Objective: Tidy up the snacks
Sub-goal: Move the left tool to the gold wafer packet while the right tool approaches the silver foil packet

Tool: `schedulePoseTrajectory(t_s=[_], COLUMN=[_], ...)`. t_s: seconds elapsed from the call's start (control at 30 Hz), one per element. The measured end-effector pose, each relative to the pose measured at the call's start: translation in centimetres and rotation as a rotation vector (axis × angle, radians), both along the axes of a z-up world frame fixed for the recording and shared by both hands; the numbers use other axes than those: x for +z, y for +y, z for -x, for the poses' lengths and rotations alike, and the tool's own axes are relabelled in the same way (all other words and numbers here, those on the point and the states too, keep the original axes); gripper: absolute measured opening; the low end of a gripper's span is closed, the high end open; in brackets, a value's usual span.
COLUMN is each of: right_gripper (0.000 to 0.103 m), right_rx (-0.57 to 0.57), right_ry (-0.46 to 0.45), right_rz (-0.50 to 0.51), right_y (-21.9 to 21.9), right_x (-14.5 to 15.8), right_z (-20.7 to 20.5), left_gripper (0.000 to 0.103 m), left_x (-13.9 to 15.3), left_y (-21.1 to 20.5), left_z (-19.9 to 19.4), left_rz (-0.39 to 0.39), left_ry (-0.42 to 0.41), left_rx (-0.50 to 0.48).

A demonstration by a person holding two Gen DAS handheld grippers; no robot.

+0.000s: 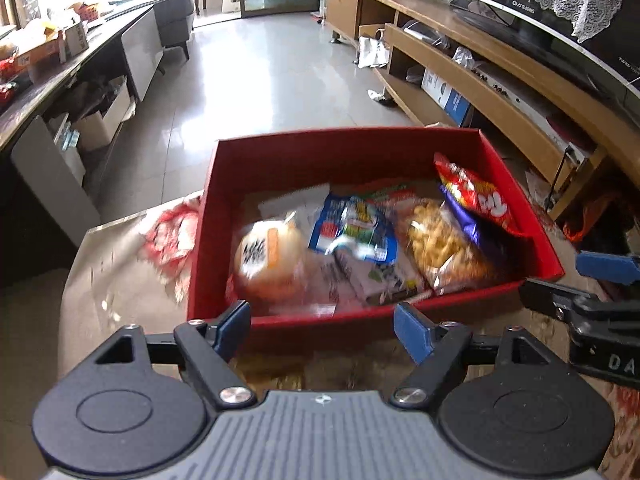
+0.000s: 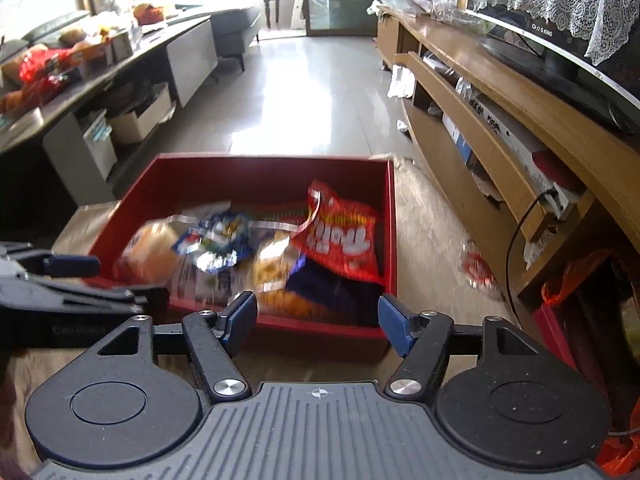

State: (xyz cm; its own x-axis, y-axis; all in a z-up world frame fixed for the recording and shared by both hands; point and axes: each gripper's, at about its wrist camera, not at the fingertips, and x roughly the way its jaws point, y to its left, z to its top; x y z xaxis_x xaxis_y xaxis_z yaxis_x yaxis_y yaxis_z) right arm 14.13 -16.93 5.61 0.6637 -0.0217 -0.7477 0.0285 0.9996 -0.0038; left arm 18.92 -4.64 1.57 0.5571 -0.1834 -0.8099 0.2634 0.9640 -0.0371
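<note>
Snack-filled red box (image 1: 280, 160) ahead of both grippers.
I held the left gripper (image 1: 322, 326) and right gripper (image 2: 318, 320) with fingers spread and empty; the box lay just beyond their tips on the table (image 1: 120, 280), the red chip bag (image 2: 344, 236) inside.

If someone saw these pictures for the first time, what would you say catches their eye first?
The open red box in the middle of the paper-covered table, filled with snack packets. A red chip bag leans against its right wall, with a round bun at the left. Both tools, the left tool and the right tool, sit open and empty at the near edge.
</note>
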Motion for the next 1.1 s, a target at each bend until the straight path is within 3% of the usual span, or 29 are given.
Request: schedulePoseTrajectory(t_s=[0.4,0.87,1.0,1.1], right_gripper=[0.075,0.079,0.079,0.079], right_rx=[0.056,0.122,0.17,0.181], right_ry=[0.061,0.148,0.196,0.232], right_rz=[0.031,0.048,0.04,0.017], right_y=[0.7,-0.7,-1.5,-2.3], right_x=[-1.3,-3.1,-4.1,-5.1], right_z=[2.3,3.3,3.9,3.9], left_gripper=[0.077,0.077,0.076,0.068], left_x=[-2.9,-6.9,-7.0,-7.0], left_y=[2.2,2.2,2.0,1.7], left_z=[2.2,0.9,1.0,1.4], left_rz=[0.026,0.038,0.025,0.009], left_ry=[0.109,0.239,0.22,0.206], left_rx=[0.056,0.131,0.128,0.133])
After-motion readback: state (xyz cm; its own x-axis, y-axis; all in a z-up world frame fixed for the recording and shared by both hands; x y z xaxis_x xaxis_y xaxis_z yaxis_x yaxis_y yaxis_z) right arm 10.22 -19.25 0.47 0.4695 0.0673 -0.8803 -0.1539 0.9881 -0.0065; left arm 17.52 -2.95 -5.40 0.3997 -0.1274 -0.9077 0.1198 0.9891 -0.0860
